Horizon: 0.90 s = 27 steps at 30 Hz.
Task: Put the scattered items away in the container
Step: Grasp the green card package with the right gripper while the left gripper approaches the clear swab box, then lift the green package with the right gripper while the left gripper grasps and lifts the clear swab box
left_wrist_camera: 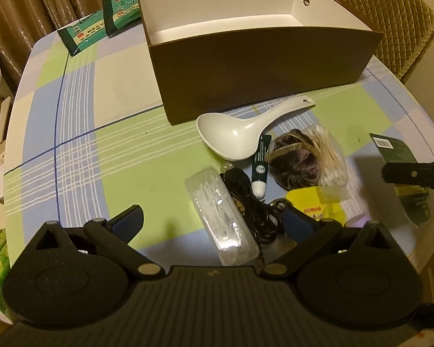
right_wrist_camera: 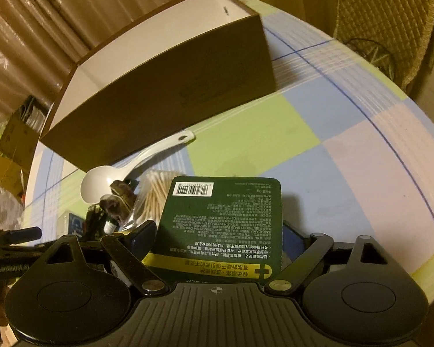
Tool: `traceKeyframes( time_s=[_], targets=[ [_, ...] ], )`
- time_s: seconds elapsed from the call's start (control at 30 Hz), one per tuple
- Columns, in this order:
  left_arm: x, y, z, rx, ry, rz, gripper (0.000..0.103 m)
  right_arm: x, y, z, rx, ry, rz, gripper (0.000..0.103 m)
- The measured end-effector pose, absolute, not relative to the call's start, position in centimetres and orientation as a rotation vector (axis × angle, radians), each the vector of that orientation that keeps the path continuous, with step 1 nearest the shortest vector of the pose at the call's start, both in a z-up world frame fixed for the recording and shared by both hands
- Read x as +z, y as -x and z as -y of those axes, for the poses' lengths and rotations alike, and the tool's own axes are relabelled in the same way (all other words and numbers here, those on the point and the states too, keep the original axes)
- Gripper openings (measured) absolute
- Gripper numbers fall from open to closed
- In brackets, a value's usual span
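A brown box with a white inside (left_wrist_camera: pixel 263 66) stands open on the checked tablecloth; it also shows in the right wrist view (right_wrist_camera: pixel 170 86). In front of it lie a white spoon (left_wrist_camera: pixel 234 136), a dark green tube (left_wrist_camera: pixel 260 164), a brown hair scrunchie (left_wrist_camera: pixel 295 162), a bag of cotton swabs (left_wrist_camera: pixel 329 156), a clear plastic case (left_wrist_camera: pixel 220 219), a black cable (left_wrist_camera: pixel 251 208) and a yellow packet (left_wrist_camera: pixel 312 205). My left gripper (left_wrist_camera: pixel 214 222) is open above the clear case. My right gripper (right_wrist_camera: pixel 217 237) is shut on a dark green card package (right_wrist_camera: pixel 225 222), held above the table; it also shows in the left wrist view (left_wrist_camera: pixel 402 159).
Two green snack packets (left_wrist_camera: pixel 101 23) lie at the table's far left corner. A quilted chair (left_wrist_camera: pixel 390 20) stands behind the box on the right. Curtains hang behind the table. Cardboard boxes (right_wrist_camera: pixel 11 144) sit off the table's left side.
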State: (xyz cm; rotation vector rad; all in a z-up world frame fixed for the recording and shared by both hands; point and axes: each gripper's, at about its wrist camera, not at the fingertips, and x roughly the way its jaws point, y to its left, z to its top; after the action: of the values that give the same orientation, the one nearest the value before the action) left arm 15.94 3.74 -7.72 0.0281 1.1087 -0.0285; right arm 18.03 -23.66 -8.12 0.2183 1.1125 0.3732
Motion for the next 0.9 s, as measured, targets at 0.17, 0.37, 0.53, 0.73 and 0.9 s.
traceKeyframes(
  time_s=[0.17,0.37,0.53,0.73,0.9],
  targets=[
    [-8.0,-17.0,-4.6,0.002,0.015,-1.112,0.088,-8.0,-18.1,24.5,0.362,-0.226,-1.115,0.086],
    [-9.3,-17.9,-5.6,0.011,0.096,-1.156,0.065,-8.0,-18.2,25.1,0.363,-0.219,-1.107,0.086],
    [-9.6,-17.9,-6.3,-0.004,0.182,-1.149,0.036,-8.1,-18.4,25.2,0.378,-0.210,-1.112,0.086],
    [-9.8,-17.3,-6.5,0.006,0.192,-1.177,0.025,-8.3,-18.7,25.5,0.395,-0.191,-1.116,0.086],
    [-10.5,-17.0,-6.0,0.024,0.163,-1.195,0.026,-8.4,-18.8,25.7,0.420,-0.170,-1.119,0.086]
  ],
)
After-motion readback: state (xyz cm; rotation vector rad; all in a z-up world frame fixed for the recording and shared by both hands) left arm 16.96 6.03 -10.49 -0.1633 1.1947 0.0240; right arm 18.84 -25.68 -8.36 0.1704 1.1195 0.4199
